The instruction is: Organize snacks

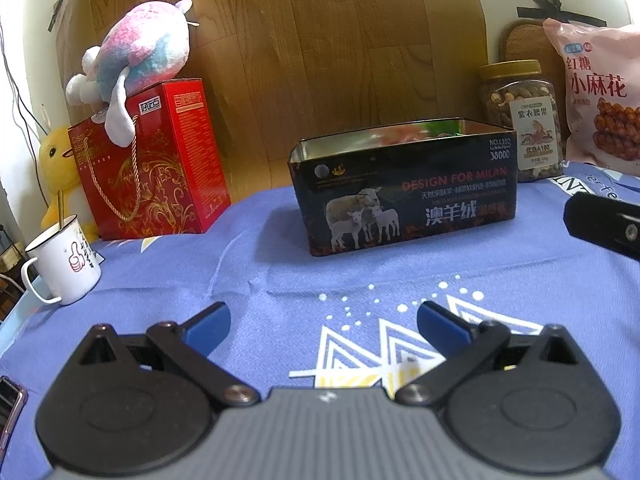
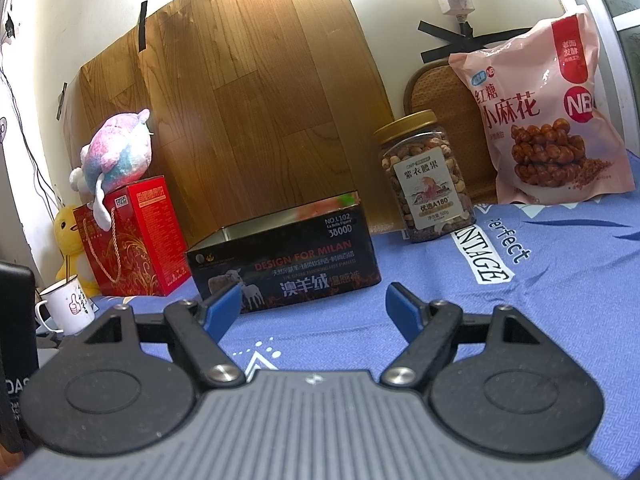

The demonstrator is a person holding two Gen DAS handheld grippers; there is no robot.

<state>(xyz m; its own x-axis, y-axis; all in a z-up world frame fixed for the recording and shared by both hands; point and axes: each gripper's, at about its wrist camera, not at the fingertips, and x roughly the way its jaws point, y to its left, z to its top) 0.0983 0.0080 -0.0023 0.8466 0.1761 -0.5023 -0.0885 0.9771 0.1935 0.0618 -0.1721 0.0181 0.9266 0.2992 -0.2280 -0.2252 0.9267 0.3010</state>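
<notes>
Snacks sit at back right: nut jar (image 2: pixel 426 180) w/ gold lid upright just beside pink snack bag (image 2: pixel 548 120), which leans on the wall; open tin (image 2: pixel 286 256) lies mid-cloth, left of jar. Left gripper (image 1: pixel 323 322) and right gripper (image 2: pixel 314 307) both gape wide, nothing held. Likely next: right one takes the jar, so square the blue pads on its body below the lid, lift straight. Plenty of bare cloth (image 2: pixel 540 300) in front; red box (image 1: pixel 160 168) and mug (image 1: pixel 66 264) crowd the left edge.

Tin (image 1: pixel 404 184) contents: blurred reflections only
Phone (image 1: pixel 10 408): cut off at left edge
Yellow duck plush (image 2: pixel 70 236): half hidden behind red gift box (image 2: pixel 132 240)
</notes>
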